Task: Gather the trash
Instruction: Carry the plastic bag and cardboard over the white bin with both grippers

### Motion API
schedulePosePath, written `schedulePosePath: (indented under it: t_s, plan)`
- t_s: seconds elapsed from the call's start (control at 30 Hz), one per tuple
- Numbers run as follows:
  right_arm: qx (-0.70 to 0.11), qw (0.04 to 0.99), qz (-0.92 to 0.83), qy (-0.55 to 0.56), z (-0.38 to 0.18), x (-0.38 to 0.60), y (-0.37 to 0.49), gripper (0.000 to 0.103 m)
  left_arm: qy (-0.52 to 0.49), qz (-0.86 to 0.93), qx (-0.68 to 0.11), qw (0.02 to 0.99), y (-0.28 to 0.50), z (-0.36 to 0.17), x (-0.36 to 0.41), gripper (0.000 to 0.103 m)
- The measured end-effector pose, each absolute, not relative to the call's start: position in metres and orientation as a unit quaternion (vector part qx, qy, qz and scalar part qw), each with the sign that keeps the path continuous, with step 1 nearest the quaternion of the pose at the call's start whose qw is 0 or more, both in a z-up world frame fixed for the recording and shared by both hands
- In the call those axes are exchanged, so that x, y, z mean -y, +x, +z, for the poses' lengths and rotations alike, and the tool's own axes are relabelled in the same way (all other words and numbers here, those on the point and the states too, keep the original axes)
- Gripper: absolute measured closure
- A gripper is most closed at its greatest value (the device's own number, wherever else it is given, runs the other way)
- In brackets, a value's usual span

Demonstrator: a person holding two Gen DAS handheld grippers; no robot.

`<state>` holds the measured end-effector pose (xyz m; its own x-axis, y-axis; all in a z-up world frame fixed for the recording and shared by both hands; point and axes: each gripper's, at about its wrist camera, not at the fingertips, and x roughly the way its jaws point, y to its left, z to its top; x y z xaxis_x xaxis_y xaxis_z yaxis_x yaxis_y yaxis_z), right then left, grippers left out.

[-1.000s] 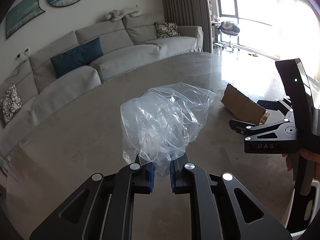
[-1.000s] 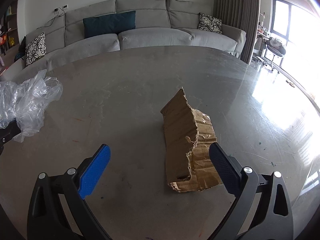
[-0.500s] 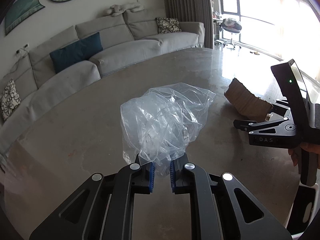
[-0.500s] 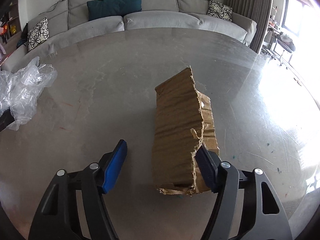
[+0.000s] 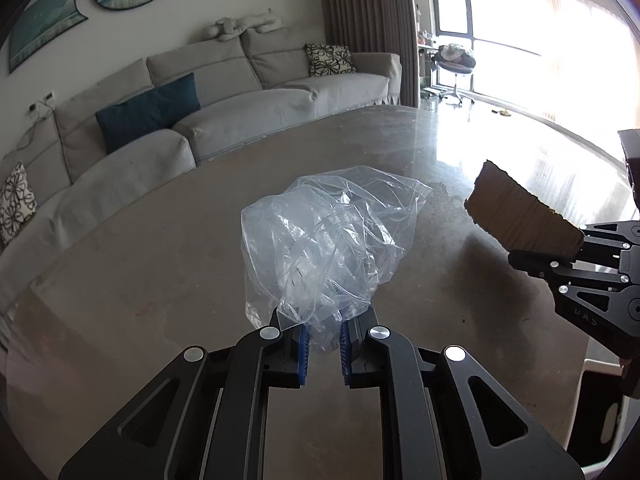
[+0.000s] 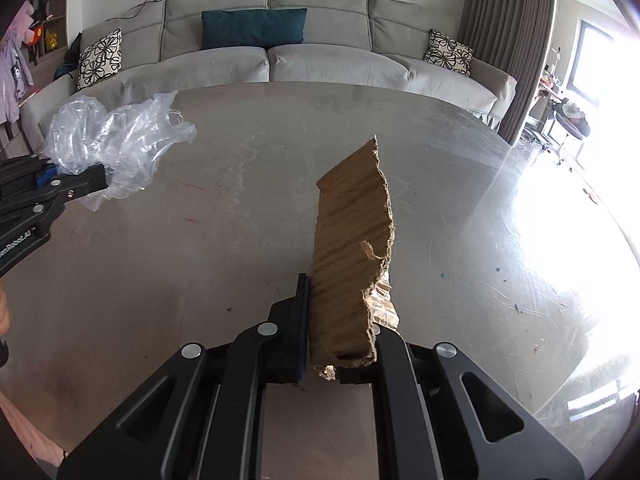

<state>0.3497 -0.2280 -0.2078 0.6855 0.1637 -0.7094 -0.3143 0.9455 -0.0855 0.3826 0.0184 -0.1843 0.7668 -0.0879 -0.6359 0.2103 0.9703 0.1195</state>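
Note:
A crumpled clear plastic bag sticks up from my left gripper, whose blue pads are shut on its lower end. In the right wrist view the same bag shows at the left, held above the table. A torn piece of brown corrugated cardboard stands upright between the fingers of my right gripper, which is shut on its lower edge. From the left wrist view the cardboard is seen lifted off the table at the right, in the right gripper.
A round, scuffed stone-grey table fills both views. Behind it curves a grey sofa with a teal cushion and patterned pillows. Bright windows glare on the right. A person's hand shows at the right edge.
My right gripper closed from wide open onto the cardboard and lifted it off the table. The left gripper kept still, with the plastic bag in it.

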Motion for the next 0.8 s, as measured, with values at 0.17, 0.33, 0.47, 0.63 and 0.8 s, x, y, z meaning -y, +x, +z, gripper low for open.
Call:
schedulePosePath:
  t_s: [0.17, 0.33, 0.47, 0.63, 0.8]
  plan:
    - [-0.347, 0.923, 0.135, -0.092, -0.178, 0.233, 0.302, 0.093, 0.095, -0.094, -0.320, 0.938, 0.372, -0.178, -0.014, 0.090]
    - [-0.331, 0.931, 0.121, -0.089, -0.157, 0.242, 0.260, 0.093, 0.096, -0.126, -0.307, 0.938, 0.350, -0.171, 0.001, 0.090]
    - [-0.327, 0.936, 0.095, -0.088, -0.150, 0.251, 0.223, 0.093, 0.115, -0.170, -0.295, 0.933, 0.322, -0.168, 0.029, 0.090]
    - [-0.322, 0.943, 0.054, -0.064, -0.147, 0.272, 0.182, 0.093, 0.142, -0.227, -0.292, 0.918, 0.285, -0.176, 0.065, 0.090]
    - [-0.321, 0.946, 0.012, -0.047, -0.149, 0.291, 0.145, 0.093, 0.159, -0.273, -0.301, 0.900, 0.250, -0.188, 0.099, 0.090]
